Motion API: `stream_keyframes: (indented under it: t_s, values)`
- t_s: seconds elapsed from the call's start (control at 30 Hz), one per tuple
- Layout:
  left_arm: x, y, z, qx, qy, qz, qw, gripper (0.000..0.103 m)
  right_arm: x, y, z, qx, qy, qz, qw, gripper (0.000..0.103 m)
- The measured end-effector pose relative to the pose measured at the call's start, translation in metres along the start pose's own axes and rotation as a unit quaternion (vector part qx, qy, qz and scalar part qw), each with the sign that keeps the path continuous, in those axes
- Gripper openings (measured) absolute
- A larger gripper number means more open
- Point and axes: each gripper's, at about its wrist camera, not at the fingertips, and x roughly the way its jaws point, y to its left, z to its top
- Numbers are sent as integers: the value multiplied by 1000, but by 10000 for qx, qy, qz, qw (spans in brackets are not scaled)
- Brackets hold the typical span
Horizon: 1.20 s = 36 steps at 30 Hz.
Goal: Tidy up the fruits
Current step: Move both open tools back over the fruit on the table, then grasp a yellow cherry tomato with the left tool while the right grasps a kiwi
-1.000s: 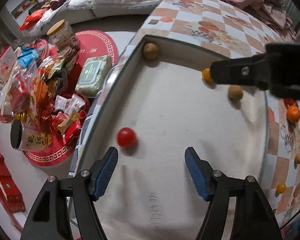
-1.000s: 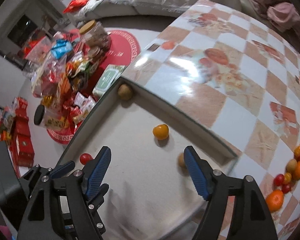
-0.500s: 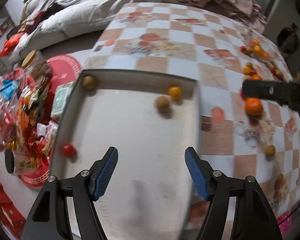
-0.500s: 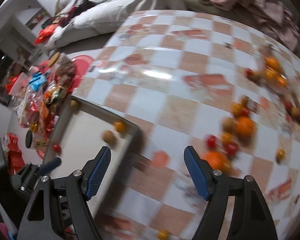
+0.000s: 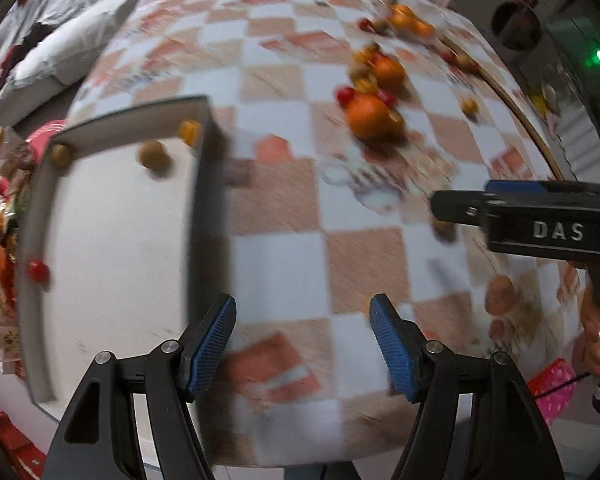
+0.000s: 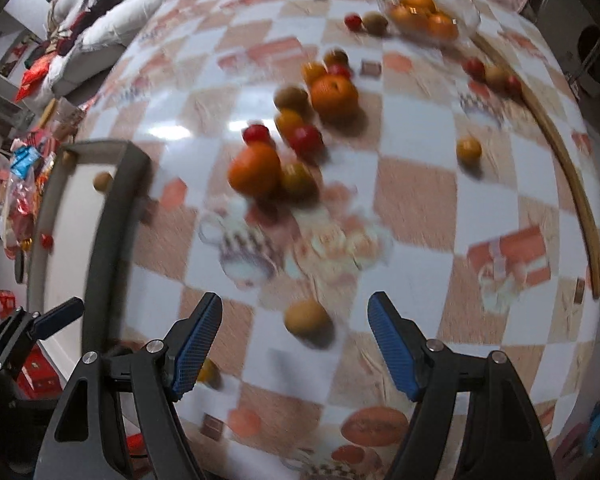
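Note:
A grey-rimmed white tray (image 5: 204, 168) lies at the table's left and holds a red fruit (image 5: 37, 271), two brown fruits (image 5: 154, 155) and a small orange one (image 5: 189, 131). My left gripper (image 5: 302, 344) is open and empty over the checkered cloth just right of the tray. My right gripper (image 6: 294, 340) is open and empty, with a brown fruit (image 6: 307, 317) on the cloth between its fingers, a little ahead. A cluster of oranges (image 6: 256, 168), red and brown fruits lies beyond. The right gripper also shows in the left wrist view (image 5: 456, 208).
A glass bowl of oranges (image 6: 424, 12) stands at the table's far side. A wooden rim (image 6: 572, 184) runs along the right edge. Snack packets (image 6: 20, 168) clutter the floor left of the table. A sofa (image 5: 60, 48) lies beyond.
Both grippers have swung right, away from the tray and over the checkered cloth. The loose fruit cluster has come closer. Both stay open and empty.

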Motion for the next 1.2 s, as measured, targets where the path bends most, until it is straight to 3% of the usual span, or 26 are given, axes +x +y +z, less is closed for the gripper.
stream_keyframes:
  t_s: [0.27,0.53,0.77,0.8,0.87,0.97,1.07,1.2]
  values:
    - [23,-26,-9,7,201,-92,9998,71,13,-9,-15,-50,206,61,9998,78]
    - [40,-39,-8,95,254,65,9996,71,24,-14,-20,-151,349,84,9992,57]
    - [49,-49,-5,96,264,171,9995,69,27,-12,-19,-292,328,67,9990,53]
    - [49,-50,-5,92,258,207,9994,62,27,-11,-18,-297,317,63,9990,51]
    - [49,-49,-3,95,260,242,9993,60,28,-9,-17,-332,302,12,9990,46]
    - [49,-48,-4,42,237,342,9991,48,30,-5,-14,-378,297,-40,9988,30]
    - [46,-40,-2,-175,217,184,9994,25,30,-3,-13,-359,277,-61,9990,30]
    - [46,-28,2,-458,271,-156,9985,22,30,-4,-13,-259,267,-8,9993,30]
